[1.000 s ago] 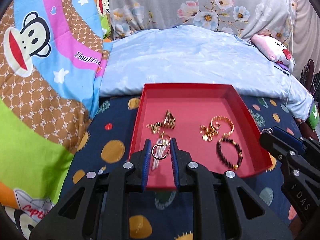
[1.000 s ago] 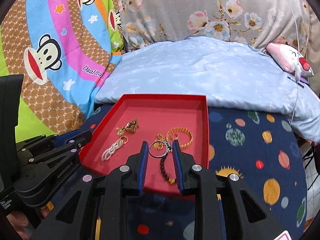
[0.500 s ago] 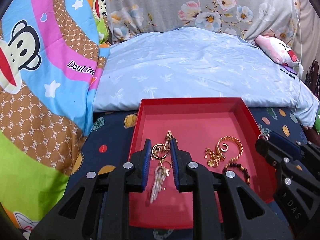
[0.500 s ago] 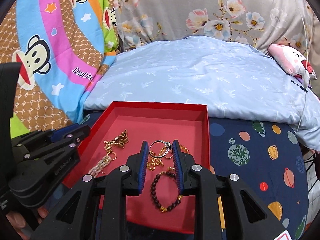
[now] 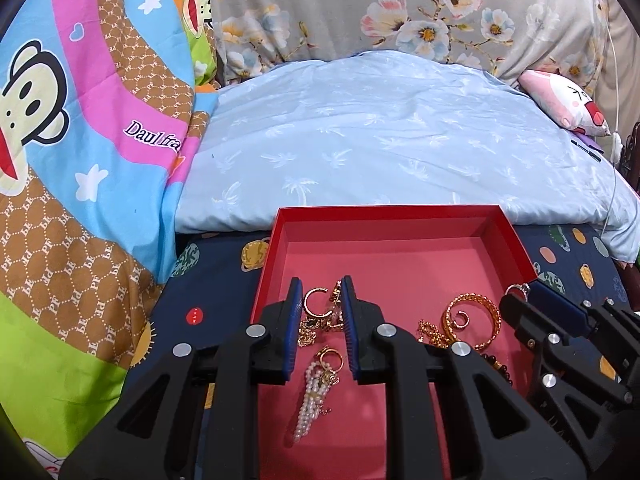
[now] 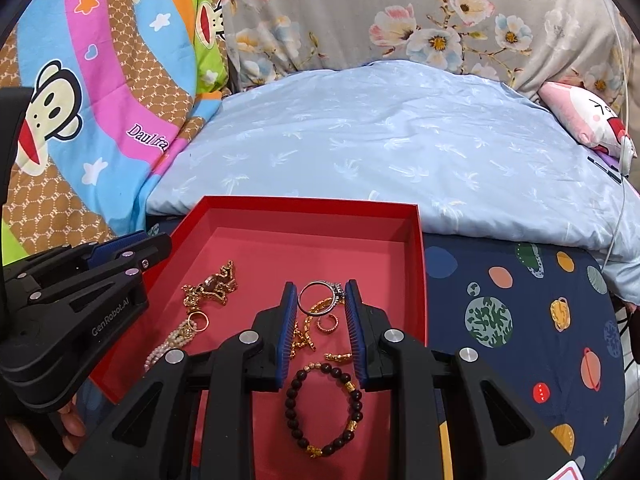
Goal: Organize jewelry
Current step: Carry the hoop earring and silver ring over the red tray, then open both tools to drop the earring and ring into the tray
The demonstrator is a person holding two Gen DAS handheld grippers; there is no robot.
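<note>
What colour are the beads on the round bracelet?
Dark brown bracelet, nearly black, with a few gold beads. Clearest in the right wrist view.

tray (image 6: 418, 264): matt red card | ring (image 6: 318, 298): shiny silver metal | bracelet (image 6: 324, 410): glossy dark beads | grippers (image 6: 320, 304): matt black plastic

A gold open ring (image 5: 318, 303) and silver ring (image 6: 318, 298) hang above the jewelry-strewn red tray (image 5: 384, 216).

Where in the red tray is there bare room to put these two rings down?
The far half of the red tray, up to its back wall, is bare. The near half is crowded: pearl earring left, gold chain pile and beaded bracelet right.
</note>
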